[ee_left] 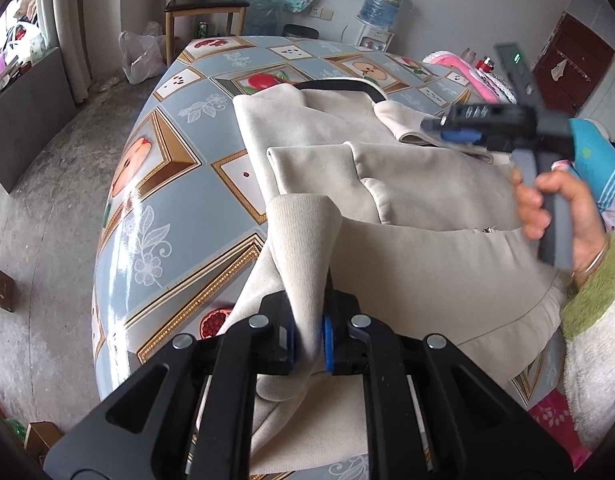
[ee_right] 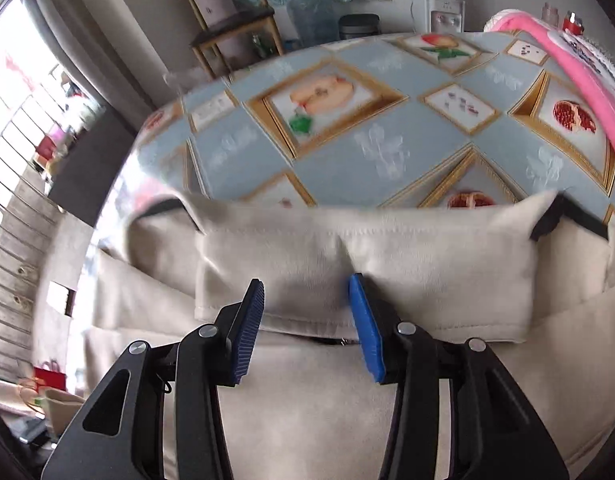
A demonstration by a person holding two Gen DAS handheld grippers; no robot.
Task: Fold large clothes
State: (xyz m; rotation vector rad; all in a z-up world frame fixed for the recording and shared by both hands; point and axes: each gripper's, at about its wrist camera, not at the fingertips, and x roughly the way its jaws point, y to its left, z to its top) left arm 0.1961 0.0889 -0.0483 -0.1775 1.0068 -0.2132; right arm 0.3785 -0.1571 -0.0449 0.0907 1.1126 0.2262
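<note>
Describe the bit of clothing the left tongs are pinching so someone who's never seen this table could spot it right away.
Find the round table with the blue, fruit-patterned cloth; a large beige garment lies spread on it. At its near edge, the left tongs are shut on a ribbed beige cuff. Unlike the flat folded panels beyond, it stands up off the table.
</note>
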